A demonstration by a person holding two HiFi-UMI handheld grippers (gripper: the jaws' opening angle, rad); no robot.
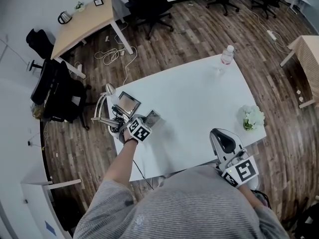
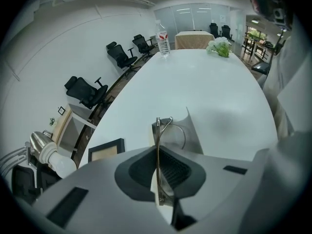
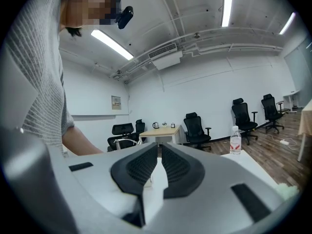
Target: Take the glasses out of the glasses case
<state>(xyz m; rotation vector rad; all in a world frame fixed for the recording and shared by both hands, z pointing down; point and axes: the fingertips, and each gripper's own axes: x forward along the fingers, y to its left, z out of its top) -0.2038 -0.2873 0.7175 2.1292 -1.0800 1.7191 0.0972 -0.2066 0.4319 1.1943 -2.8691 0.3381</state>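
Note:
My left gripper [image 2: 158, 154] points steeply down at the white table [image 1: 199, 103] and is shut on the thin metal-framed glasses [image 2: 157, 130], which stand edge-on between its dark pads. Their upper part sticks out above the open grey glasses case [image 2: 196, 133], which lies just beyond the jaws. From the head view that left gripper [image 1: 145, 122] is at the table's left edge, right against the case [image 1: 153, 117]. My right gripper [image 1: 223, 139] rests at the table's near edge, held level; its jaws [image 3: 159, 152] are shut with nothing between them.
A small dark picture frame [image 1: 128, 103] sits left of the case. A desk lamp [image 1: 107, 90] hangs over the table's left corner. A water bottle [image 1: 227, 55] stands at the far edge and white flowers [image 1: 252, 116] at the right edge. Office chairs ring the room.

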